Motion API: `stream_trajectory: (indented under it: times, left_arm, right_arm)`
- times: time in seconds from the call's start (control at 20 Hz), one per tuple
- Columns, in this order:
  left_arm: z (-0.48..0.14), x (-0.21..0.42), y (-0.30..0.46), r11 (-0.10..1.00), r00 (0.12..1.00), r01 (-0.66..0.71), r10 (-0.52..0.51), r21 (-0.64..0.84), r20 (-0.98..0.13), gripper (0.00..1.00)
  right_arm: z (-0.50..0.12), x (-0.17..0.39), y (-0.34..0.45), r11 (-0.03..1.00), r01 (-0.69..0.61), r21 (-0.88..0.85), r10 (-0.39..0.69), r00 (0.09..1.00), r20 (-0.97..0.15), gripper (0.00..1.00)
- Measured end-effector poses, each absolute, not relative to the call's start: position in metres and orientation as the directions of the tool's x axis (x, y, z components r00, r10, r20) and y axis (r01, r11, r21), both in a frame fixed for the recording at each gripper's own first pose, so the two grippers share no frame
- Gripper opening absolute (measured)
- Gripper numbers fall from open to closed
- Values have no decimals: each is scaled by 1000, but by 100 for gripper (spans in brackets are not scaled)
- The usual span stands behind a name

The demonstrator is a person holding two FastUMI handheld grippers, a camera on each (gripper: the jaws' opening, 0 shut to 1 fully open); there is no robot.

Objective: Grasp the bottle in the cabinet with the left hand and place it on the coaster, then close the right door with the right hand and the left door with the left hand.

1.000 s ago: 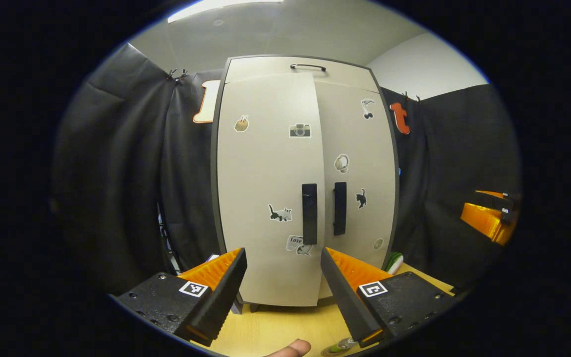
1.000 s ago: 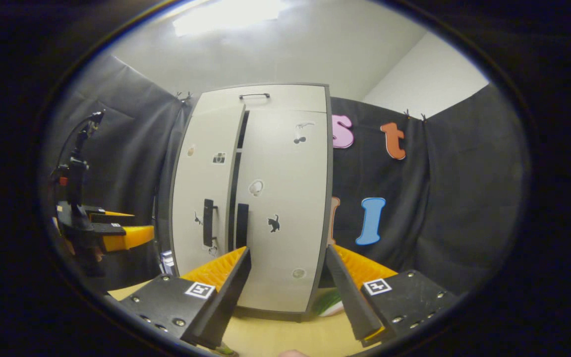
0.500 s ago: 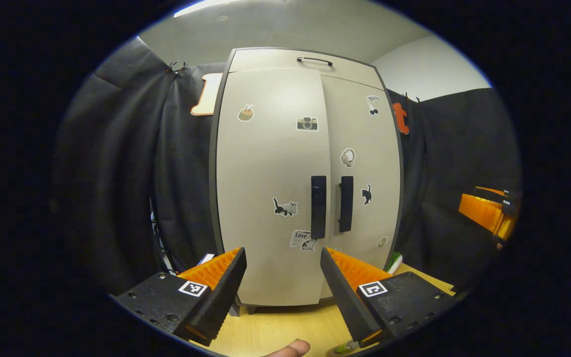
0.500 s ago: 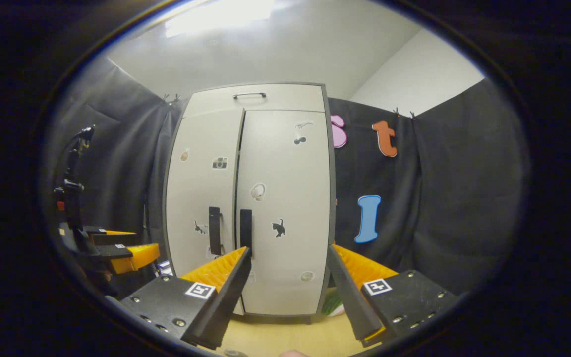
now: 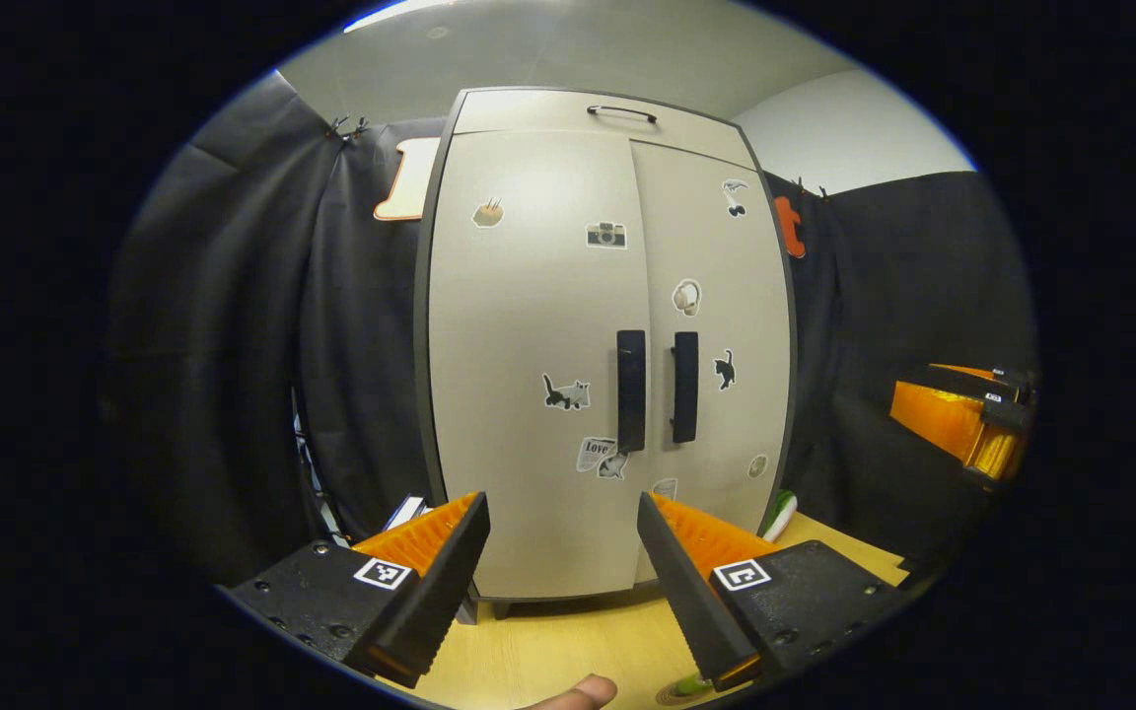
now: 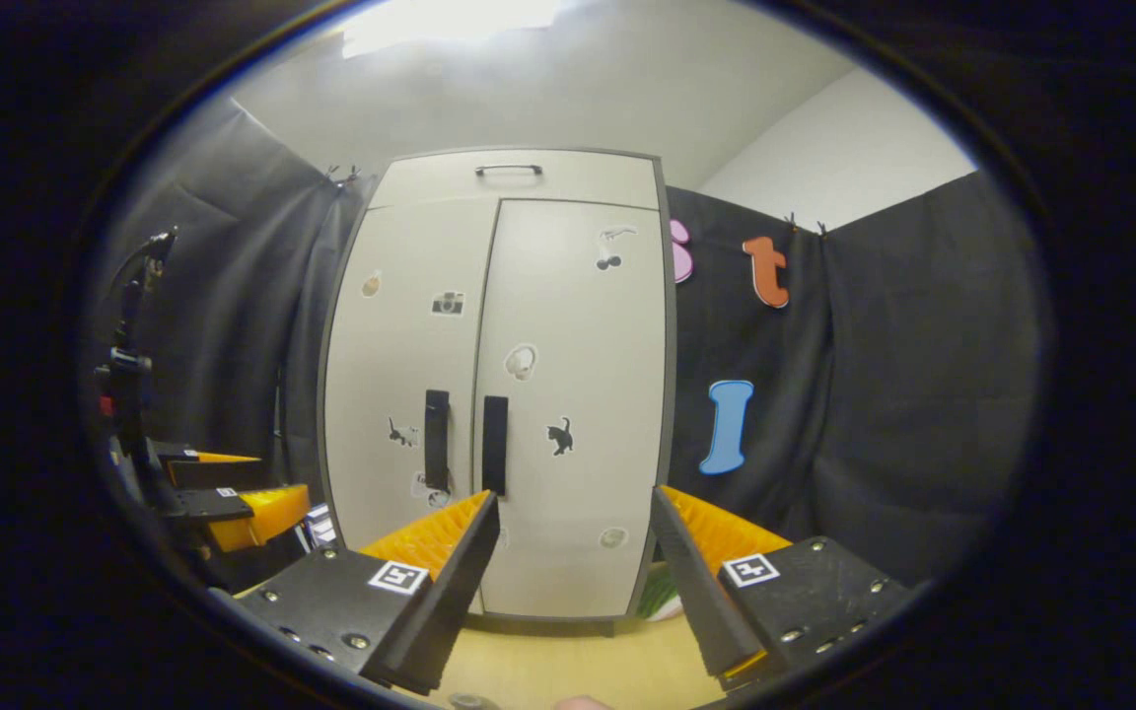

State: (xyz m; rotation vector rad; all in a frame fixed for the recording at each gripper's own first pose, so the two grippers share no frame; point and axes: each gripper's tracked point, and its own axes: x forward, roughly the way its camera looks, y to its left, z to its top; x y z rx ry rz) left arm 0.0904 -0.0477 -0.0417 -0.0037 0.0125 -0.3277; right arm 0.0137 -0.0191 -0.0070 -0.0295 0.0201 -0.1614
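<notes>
The grey cabinet point(image 5: 529, 325) stands on the wooden table with both doors flush; the same cabinet point(image 6: 568, 394) faces the right gripper view. Its two black handles point(image 5: 631, 390) point(image 5: 685, 387) sit side by side at the seam. My left gripper point(image 5: 563, 508) is open a short way in front of the left door, holding nothing. My right gripper point(image 6: 573, 503) is open before the right door, also holding nothing. At the bottom edge of the left gripper view a bit of green rests on a round coaster point(image 5: 676, 695), mostly hidden by my finger.
A green-and-white object point(image 5: 780, 513) lies on the table at the cabinet's right foot. The right gripper point(image 5: 953, 404) shows at the far right of the left gripper view, the left gripper point(image 6: 282, 475) at the left of the right gripper view. A person's fingertip point(image 5: 578, 693) pokes in below.
The left door, ajar and overlapping the right door a second ago, has swung flush shut. Both grippers stayed open and shifted only slightly.
</notes>
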Motion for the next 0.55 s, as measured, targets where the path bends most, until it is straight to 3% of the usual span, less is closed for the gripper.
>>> stream_trajectory:
  times: [0.35, 0.4, 0.55]
  left_arm:
    - [-43, 88, -93, 939, 939, 343, -343, -3, -19, 96]
    - [-43, 86, -101, 940, 940, 340, -340, -1, -19, 92]
    - [-38, 80, -128, 945, 945, 328, -328, 5, -2, 95]
  right_arm:
    - [-11, -1, -58, 979, 190, -67, -192, 981, -23, 93]
    - [-11, -3, -67, 979, 193, -68, -195, 981, -21, 93]
    - [-12, -8, -96, 979, 194, -62, -195, 981, -11, 93]
